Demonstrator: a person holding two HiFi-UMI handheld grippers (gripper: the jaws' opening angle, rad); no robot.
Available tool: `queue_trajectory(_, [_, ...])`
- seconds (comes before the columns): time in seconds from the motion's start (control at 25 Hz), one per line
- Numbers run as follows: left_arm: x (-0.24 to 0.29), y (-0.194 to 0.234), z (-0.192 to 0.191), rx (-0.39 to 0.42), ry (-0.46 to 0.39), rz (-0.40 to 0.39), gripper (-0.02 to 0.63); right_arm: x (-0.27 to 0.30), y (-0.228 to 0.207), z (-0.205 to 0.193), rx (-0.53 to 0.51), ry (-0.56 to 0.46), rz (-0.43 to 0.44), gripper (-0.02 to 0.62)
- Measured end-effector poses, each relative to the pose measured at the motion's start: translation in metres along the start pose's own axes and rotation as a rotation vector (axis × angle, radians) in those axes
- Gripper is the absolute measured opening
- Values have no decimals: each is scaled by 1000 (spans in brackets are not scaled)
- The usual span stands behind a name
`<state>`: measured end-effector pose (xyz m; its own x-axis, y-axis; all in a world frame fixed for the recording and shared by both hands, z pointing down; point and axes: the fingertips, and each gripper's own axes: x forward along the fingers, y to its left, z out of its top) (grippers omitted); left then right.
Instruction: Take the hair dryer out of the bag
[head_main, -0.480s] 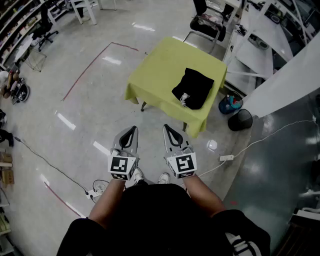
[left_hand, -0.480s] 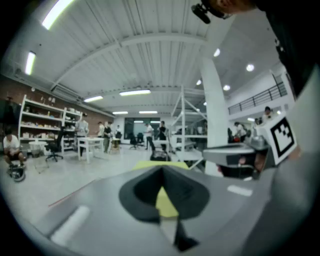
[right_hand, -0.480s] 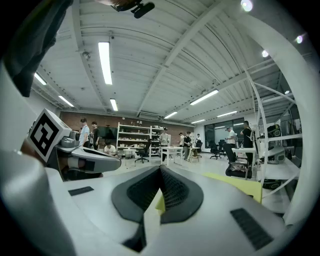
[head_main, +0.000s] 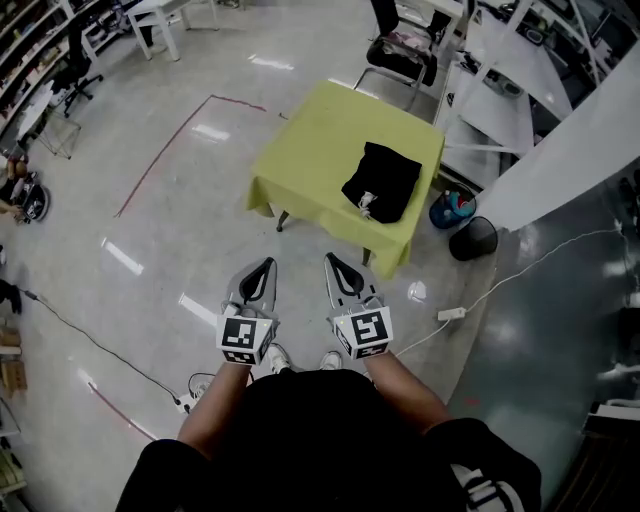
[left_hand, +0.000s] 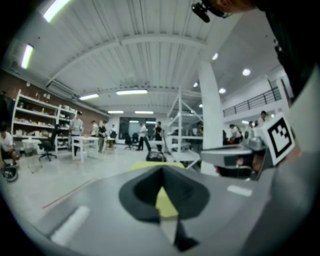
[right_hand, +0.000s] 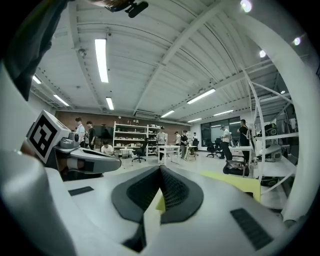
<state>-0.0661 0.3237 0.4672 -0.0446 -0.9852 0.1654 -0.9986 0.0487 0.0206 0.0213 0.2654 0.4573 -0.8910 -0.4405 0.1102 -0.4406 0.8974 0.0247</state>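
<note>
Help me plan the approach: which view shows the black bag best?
Head view: the bag lies whole on the yellow table. Both gripper views show a strip of table and a small dark shape, possibly the bag.

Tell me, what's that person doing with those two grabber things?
A person stands a little way from a table covered in a yellow-green cloth, holding the left gripper and the right gripper out in front, side by side. Both have their jaws shut on nothing. A black bag lies on the table, and neither gripper touches it yet.
</note>
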Motion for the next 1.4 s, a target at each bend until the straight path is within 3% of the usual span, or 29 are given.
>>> queue_trajectory(0.8, [-4, 34, -18, -9, 10, -175, 6, 0, 15, -19, 70, 50, -213, 5])
queue_trajectory(1.12, [37, 39, -7, -4, 0, -189, 6, 18, -17, -14, 78, 29, -233, 5])
queue_trajectory(1.4, [103, 32, 20, 6, -3, -197, 6, 45, -78, -3, 82, 10, -222, 5])
